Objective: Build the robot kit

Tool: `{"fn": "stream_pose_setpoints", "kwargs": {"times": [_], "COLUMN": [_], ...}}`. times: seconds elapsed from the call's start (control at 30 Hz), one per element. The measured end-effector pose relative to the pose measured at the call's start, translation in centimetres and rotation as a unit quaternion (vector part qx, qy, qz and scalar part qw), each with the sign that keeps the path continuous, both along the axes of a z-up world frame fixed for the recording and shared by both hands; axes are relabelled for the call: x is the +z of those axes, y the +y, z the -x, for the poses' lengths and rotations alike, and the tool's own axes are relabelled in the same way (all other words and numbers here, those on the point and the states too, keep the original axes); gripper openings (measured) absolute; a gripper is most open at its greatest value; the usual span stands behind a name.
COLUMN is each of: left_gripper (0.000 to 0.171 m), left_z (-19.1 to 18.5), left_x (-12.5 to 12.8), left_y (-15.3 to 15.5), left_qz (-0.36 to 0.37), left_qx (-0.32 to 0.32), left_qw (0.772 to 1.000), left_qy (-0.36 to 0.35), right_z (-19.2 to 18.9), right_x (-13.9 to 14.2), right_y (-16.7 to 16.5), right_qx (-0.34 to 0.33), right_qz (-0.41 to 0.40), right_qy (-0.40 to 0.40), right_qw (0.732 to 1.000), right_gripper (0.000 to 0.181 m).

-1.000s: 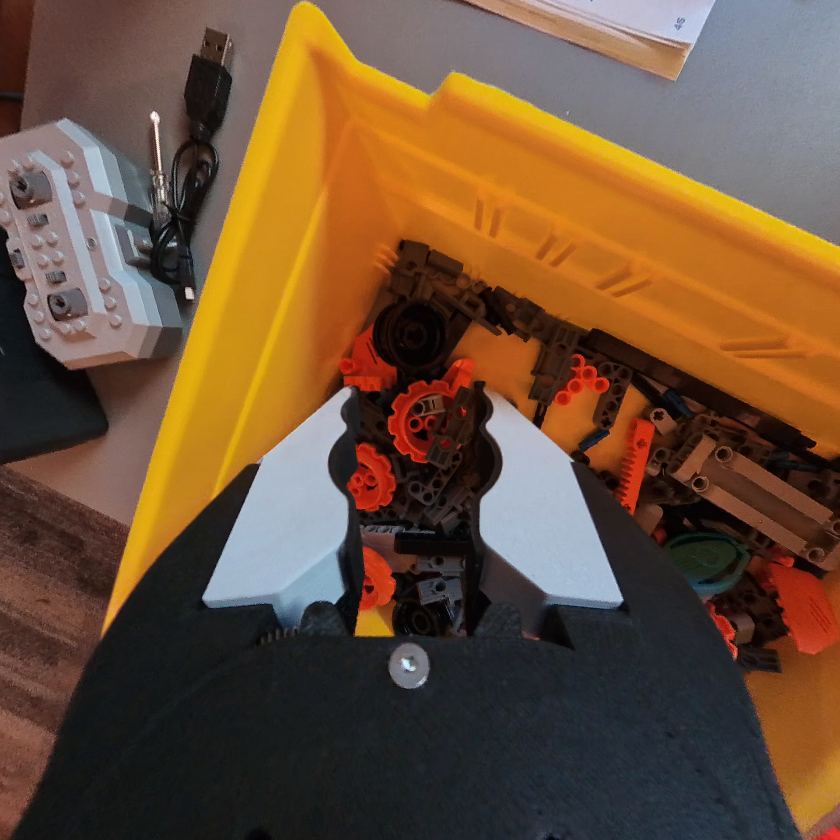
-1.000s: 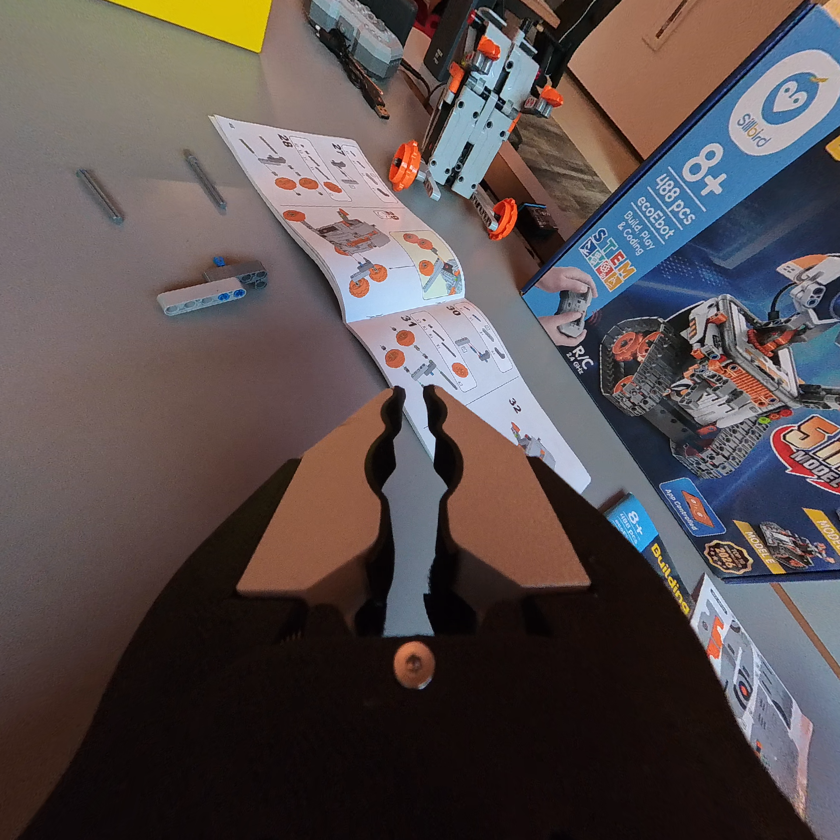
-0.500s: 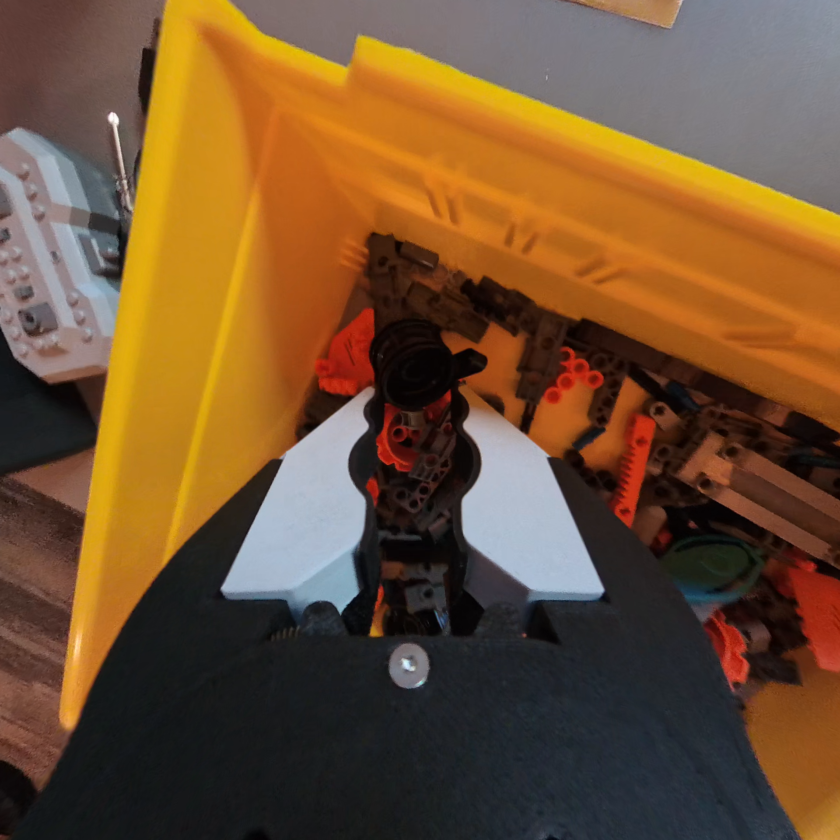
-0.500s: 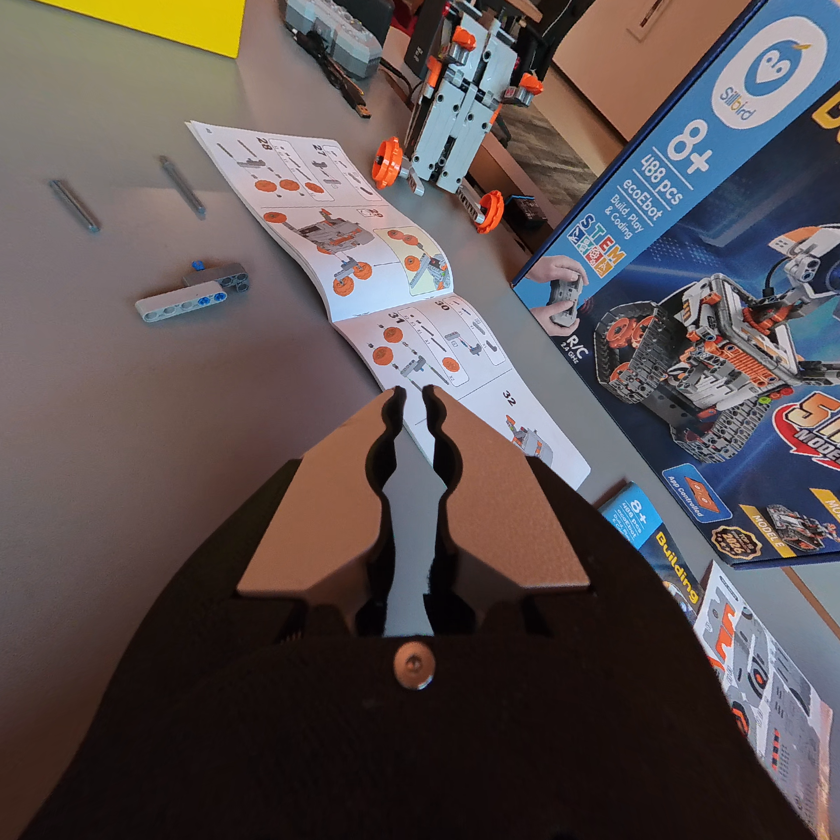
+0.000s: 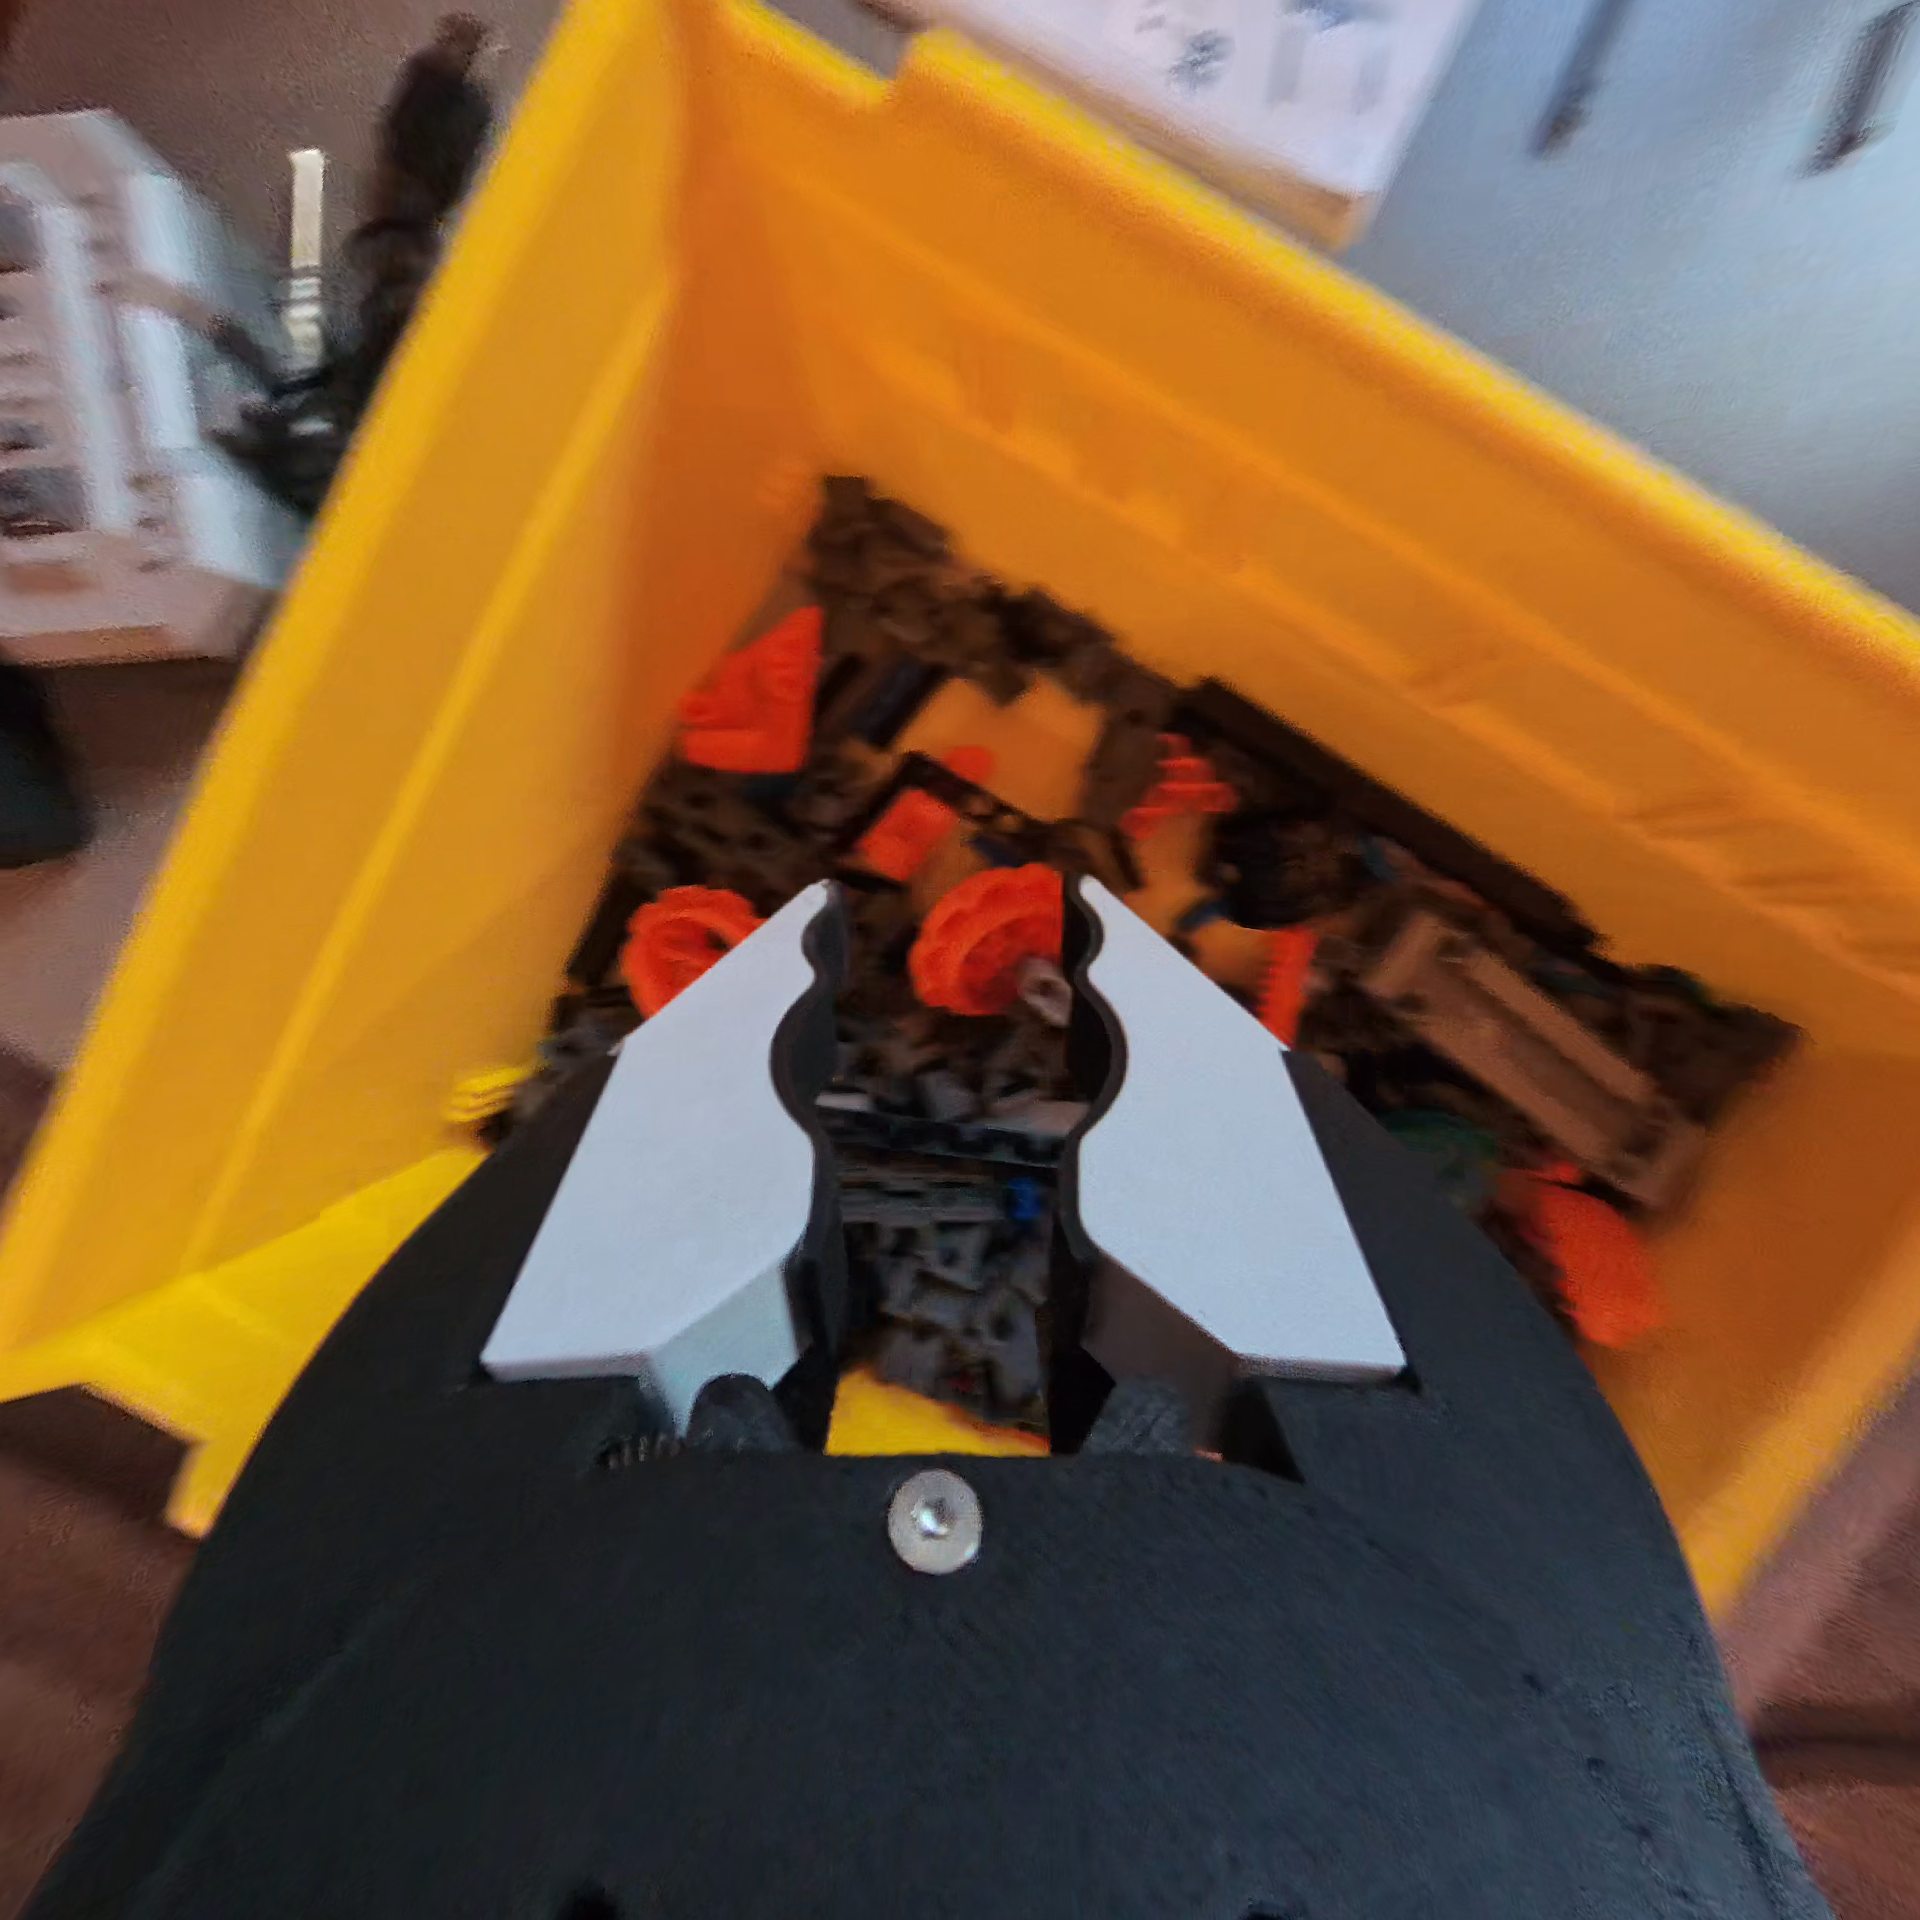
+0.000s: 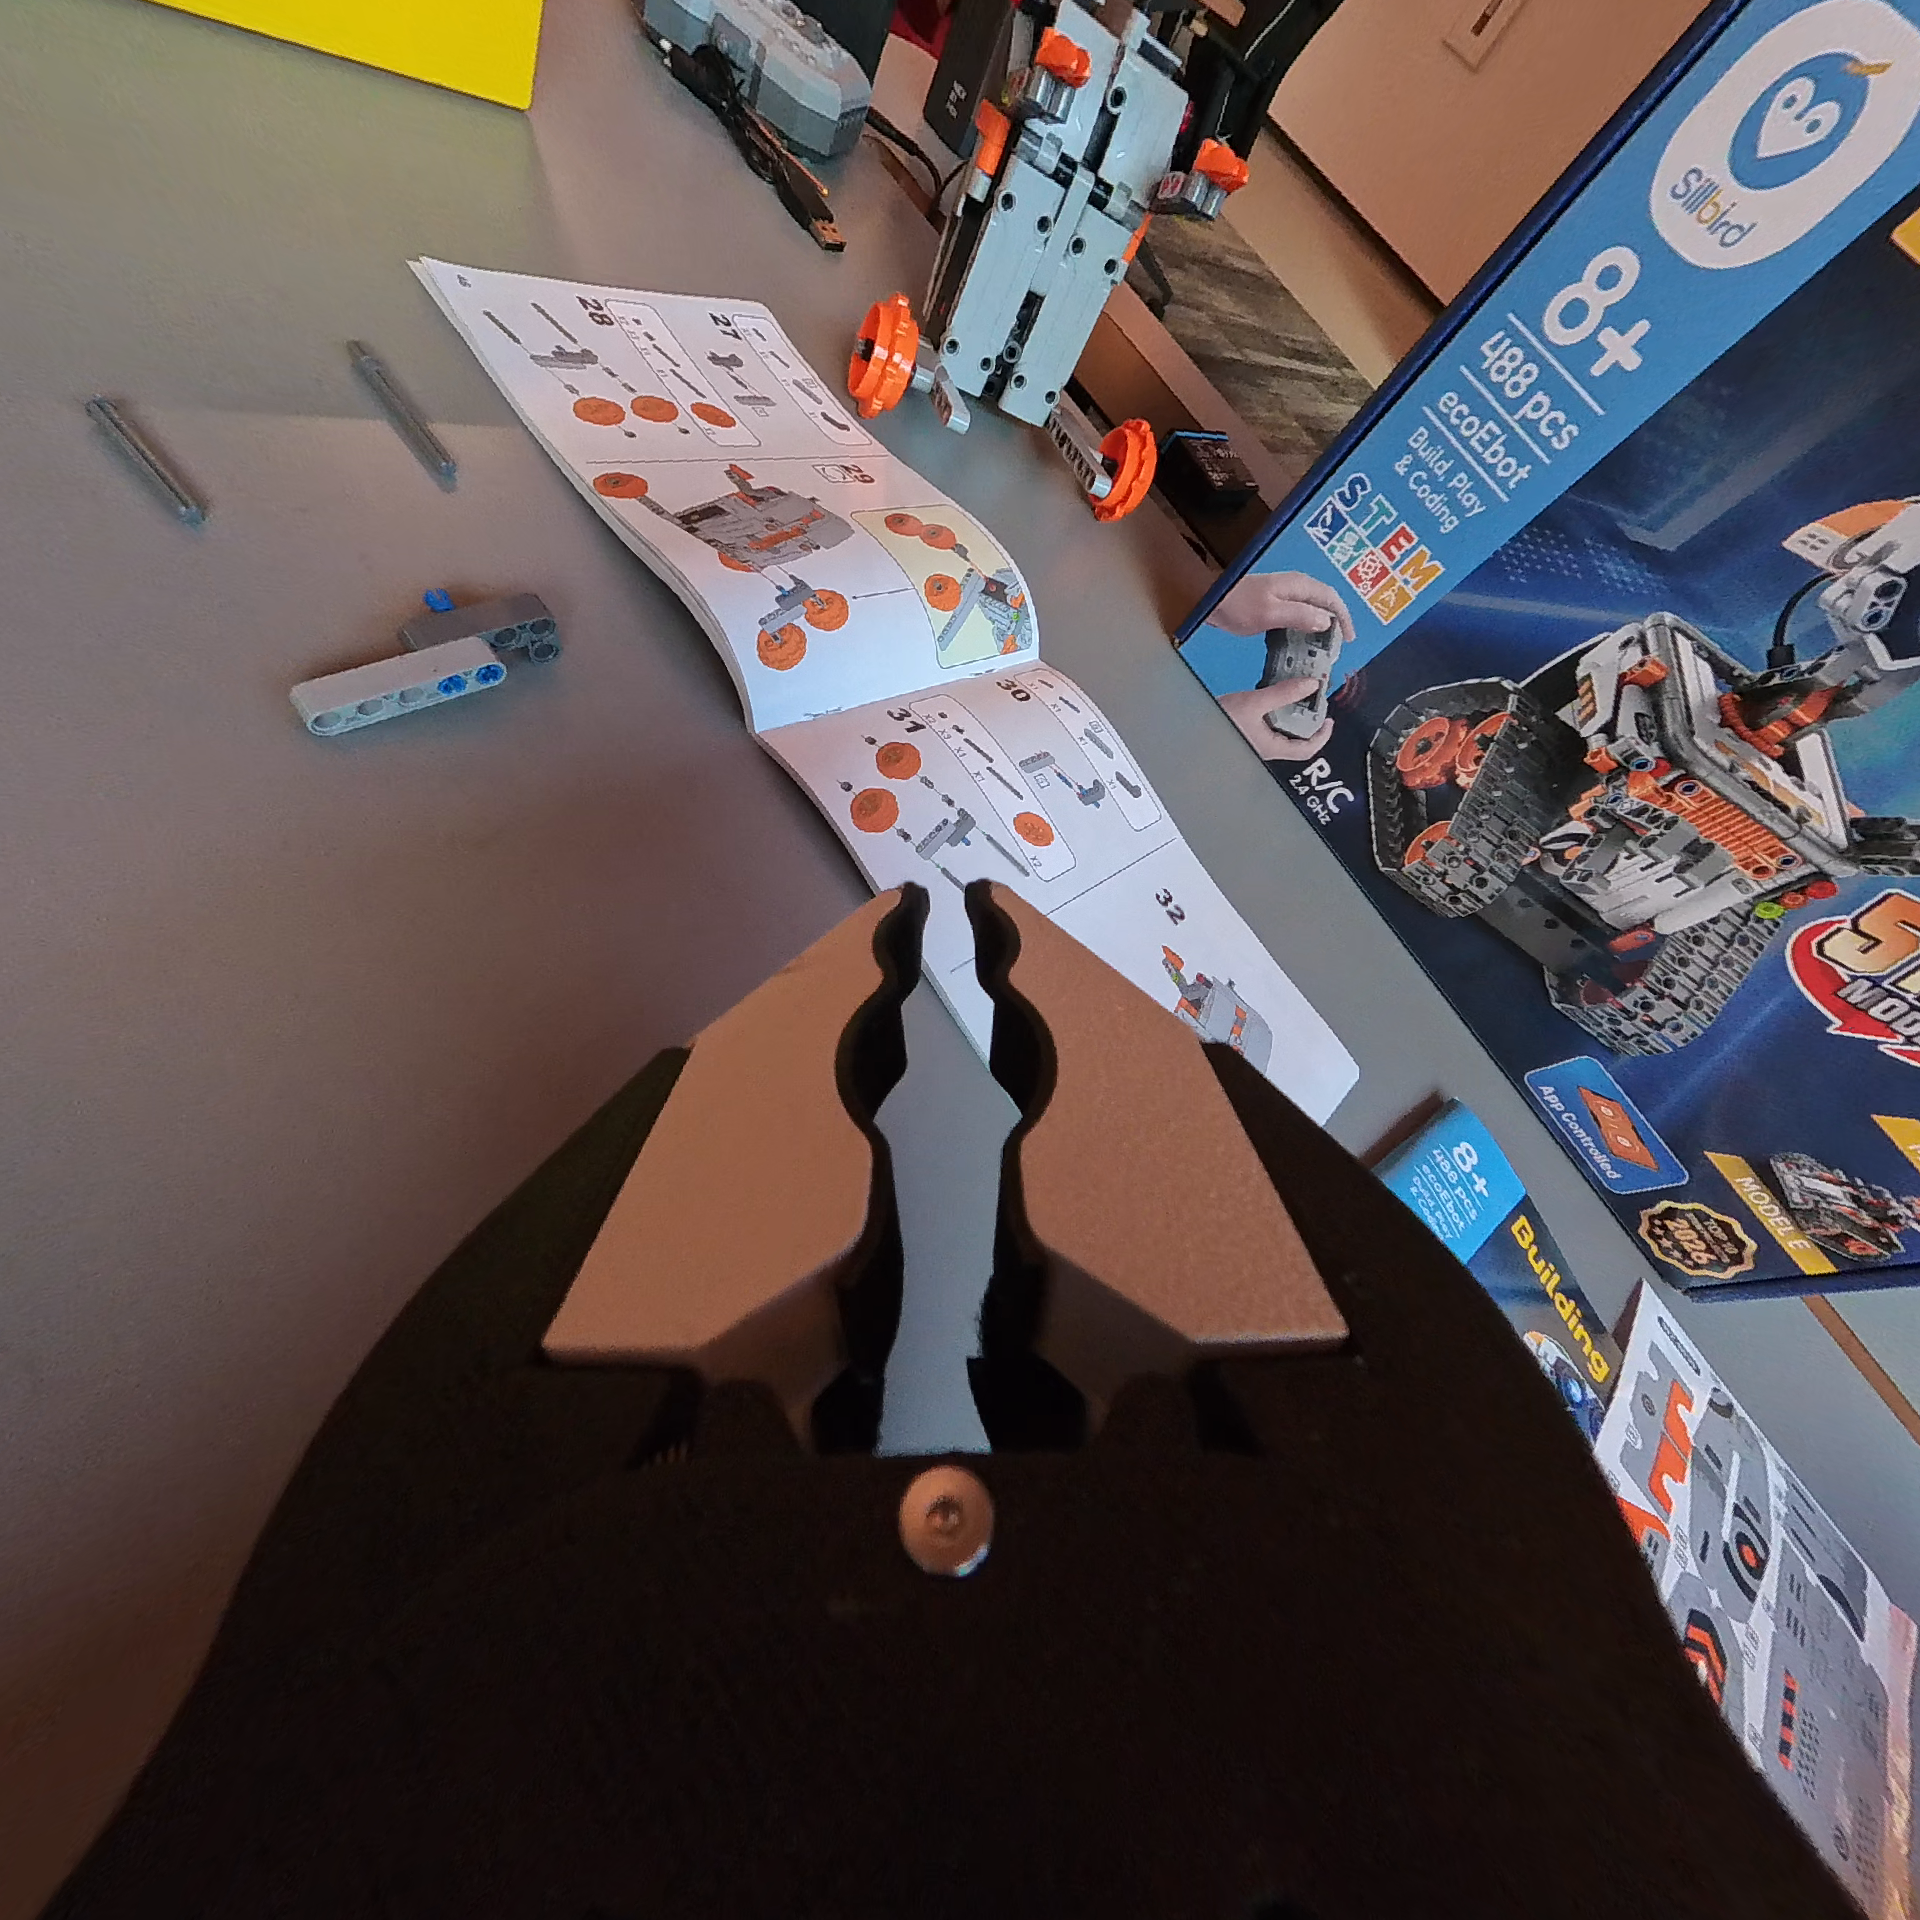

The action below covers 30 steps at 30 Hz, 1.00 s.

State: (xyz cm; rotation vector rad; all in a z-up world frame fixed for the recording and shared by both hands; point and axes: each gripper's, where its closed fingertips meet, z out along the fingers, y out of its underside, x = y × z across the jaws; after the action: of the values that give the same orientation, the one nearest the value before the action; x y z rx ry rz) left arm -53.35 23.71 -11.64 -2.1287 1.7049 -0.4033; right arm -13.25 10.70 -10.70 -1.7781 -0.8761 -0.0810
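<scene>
My left gripper (image 5: 951,904) hangs over a yellow bin (image 5: 1039,364) of loose dark grey, black and orange building pieces. Its jaws are shut on a clump of dark grey beam pieces (image 5: 935,1164), which stays sharp while the bin is blurred. An orange gear (image 5: 982,951) with a grey axle end sits at the right fingertip; whether it belongs to the clump is unclear. My right gripper (image 6: 943,896) is empty, its jaws almost closed, above the grey table at the near edge of an open instruction booklet (image 6: 831,582).
A part-built grey and orange model (image 6: 1049,239) stands behind the booklet. A large blue kit box (image 6: 1610,675) is on the right. Two grey axles (image 6: 400,410) and a short grey beam assembly (image 6: 416,675) lie to the left. A grey controller (image 5: 94,416) and black cable (image 5: 343,343) lie left of the bin. Tip to tip, the grippers are about 45 centimeters apart.
My left gripper closed on the dark grey pieces, then pulled up and back from the pile with them; the black wheel is no longer at its tips. The right gripper has barely moved.
</scene>
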Motion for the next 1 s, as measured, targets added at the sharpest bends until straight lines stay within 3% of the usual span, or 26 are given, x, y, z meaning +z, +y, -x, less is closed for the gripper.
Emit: {"fn": "stream_pose_setpoints", "kwargs": {"times": [0.1, 0.23, 0.4, 0.53, 0.67, 0.73, 0.77, 0.8, 0.83, 0.9, 1.0], "left_gripper": [0.036, 0.04, 0.016, 0.015, 0.015, 0.016, 0.026, 0.037, 0.038, 0.044, 0.04], "left_z": [0.2, 0.7, 1.9, 3.4, 3.8, 3.9, 3.5, 3.0, 2.7, 2.7, 3.5], "left_x": [-1.2, -3.1, -3.8, -3.2, -2.4, -1.9, -1.5, -0.8, -0.1, 1.5, 2.7], "left_y": [3.2, 4.4, 4.3, 1.2, -4.7, -6.0, -6.4, -6.3, -5.2, -1.4, 2.9], "left_qz": [-0.043, -0.055, -0.055, -0.017, 0.076, 0.069, 0.072, 0.074, 0.068, 0.024, -0.048], "left_qx": [0.034, 0.046, 0.079, 0.097, 0.082, 0.063, 0.053, 0.057, 0.079, 0.144, 0.186], "left_qw": [0.998, 0.992, 0.982, 0.981, 0.984, 0.987, 0.991, 0.993, 0.993, 0.989, 0.981], "left_qy": [0.038, 0.102, 0.16, 0.17, 0.141, 0.128, 0.104, 0.077, 0.051, 0.013, 0.017], "right_z": [-0.3, -0.4, -0.2, -0.1, 0.2, 0.4, 0.4, 0.5, 0.6, 0.8, 0.7], "right_x": [-0.1, -0.2, -0.2, -0.2, 0.0, 0.0, 0.0, 0.1, 0.1, 0.2, 0.2], "right_y": [0.0, 0.0, -0.2, -0.5, -0.7, -0.6, -0.6, -0.6, -0.7, -0.7, -0.8], "right_qx": [-0.005, -0.004, 0.003, 0.007, 0.016, 0.019, 0.021, 0.022, 0.024, 0.026, 0.024], "right_qz": [0.001, 0.002, 0.004, 0.001, 0.0, 0.001, 0.001, 0.001, 0.0, -0.003, -0.004], "right_qy": [-0.005, -0.004, -0.01, -0.024, -0.022, -0.025, -0.028, -0.031, -0.033, -0.035, -0.038], "right_qw": [1.0, 1.0, 1.0, 1.0, 1.0, 0.999, 0.999, 0.999, 0.999, 0.999, 0.999], "right_gripper": [0.008, 0.008, 0.008, 0.008, 0.008, 0.008, 0.008, 0.008, 0.008, 0.008, 0.008]}}
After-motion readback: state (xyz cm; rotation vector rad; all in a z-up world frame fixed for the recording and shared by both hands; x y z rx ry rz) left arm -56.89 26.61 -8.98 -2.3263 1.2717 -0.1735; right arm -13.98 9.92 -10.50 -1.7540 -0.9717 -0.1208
